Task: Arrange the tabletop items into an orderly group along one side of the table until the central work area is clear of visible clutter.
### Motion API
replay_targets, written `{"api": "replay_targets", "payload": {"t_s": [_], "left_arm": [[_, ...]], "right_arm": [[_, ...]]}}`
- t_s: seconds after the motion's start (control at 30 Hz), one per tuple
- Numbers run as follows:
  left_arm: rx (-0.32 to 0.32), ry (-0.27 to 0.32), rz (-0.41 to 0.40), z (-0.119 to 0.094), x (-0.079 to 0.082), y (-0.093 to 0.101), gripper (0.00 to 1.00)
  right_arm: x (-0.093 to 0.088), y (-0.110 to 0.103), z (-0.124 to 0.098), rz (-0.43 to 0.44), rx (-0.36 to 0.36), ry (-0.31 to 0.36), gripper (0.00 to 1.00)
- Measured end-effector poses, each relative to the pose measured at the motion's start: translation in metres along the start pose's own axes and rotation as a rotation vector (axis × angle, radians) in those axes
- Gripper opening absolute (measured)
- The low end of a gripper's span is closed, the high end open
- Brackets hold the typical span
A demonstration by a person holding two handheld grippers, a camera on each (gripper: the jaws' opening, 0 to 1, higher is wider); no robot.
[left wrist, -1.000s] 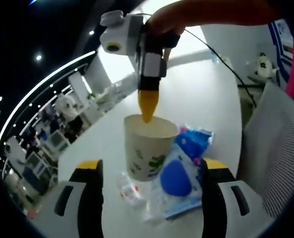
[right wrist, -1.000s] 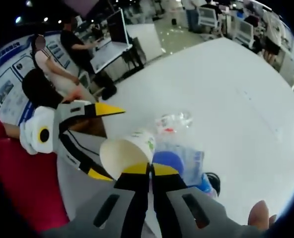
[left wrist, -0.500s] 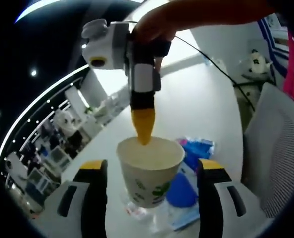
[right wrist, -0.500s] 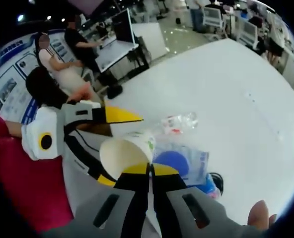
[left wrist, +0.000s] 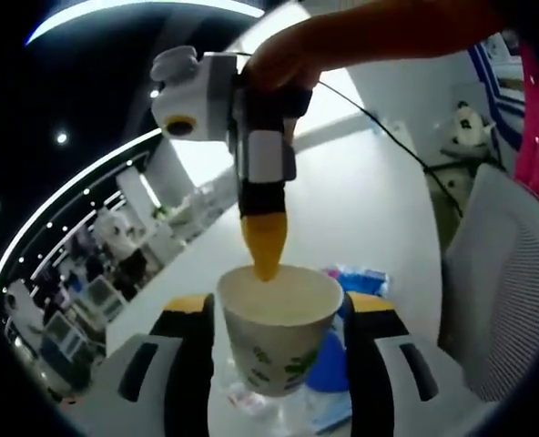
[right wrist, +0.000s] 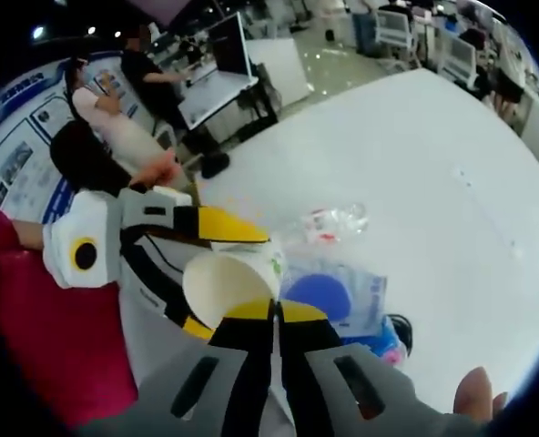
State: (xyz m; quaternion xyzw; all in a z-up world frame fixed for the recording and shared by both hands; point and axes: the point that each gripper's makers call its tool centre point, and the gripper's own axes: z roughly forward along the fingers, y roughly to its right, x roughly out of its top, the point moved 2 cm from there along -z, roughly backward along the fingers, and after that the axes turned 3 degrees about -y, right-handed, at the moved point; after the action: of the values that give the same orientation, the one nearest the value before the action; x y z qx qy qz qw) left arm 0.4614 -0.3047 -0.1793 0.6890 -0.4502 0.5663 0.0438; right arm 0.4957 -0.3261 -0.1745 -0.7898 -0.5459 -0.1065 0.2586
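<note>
My left gripper (left wrist: pixel 274 350) had narrowed around the paper cup (left wrist: pixel 279 337), fingers nearly touching; right gripper (right wrist: pixel 274 309) pinched its rim.

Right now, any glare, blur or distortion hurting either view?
Left gripper view: blown-out backlight behind the right gripper, dark ceiling, paper cup soft. Right gripper view: evenly lit, glare on the white table, strong fisheye bending, blue packet slightly soft.

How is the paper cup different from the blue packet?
The paper cup is pale with green prints; the blue packet is blue plastic. The cup is held up by its rim in the right tongs; the packet lies flat on the white table. The cup is open; the packet looks sealed.
</note>
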Motion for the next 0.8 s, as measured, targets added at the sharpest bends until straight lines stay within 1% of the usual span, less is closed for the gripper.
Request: {"api": "replay_targets", "payload": {"t_s": [0.2, 0.57, 0.67, 0.73, 0.8], "left_arm": [[-0.004, 0.009, 0.001, 0.0004, 0.0016, 0.0018, 0.47], [-0.013, 0.007, -0.008, 0.0038, -0.0016, 0.0037, 0.44], [-0.012, 0.011, -0.012, 0.0042, -0.0026, 0.0023, 0.44], [-0.007, 0.026, -0.018, 0.0039, -0.0017, 0.0006, 0.43], [-0.005, 0.028, -0.041, 0.0045, -0.0028, -0.0017, 0.42]], "right_arm": [[-0.0006, -0.0017, -0.0009, -0.001, 0.003, -0.005, 0.02], [-0.0033, 0.0003, -0.0019, 0.005, -0.005, -0.022, 0.02], [-0.0029, 0.0017, -0.0020, 0.009, -0.006, -0.020, 0.02], [-0.0017, 0.0026, -0.0020, 0.015, -0.005, -0.010, 0.02], [-0.0005, 0.0032, -0.0022, 0.014, -0.004, -0.001, 0.02]]}}
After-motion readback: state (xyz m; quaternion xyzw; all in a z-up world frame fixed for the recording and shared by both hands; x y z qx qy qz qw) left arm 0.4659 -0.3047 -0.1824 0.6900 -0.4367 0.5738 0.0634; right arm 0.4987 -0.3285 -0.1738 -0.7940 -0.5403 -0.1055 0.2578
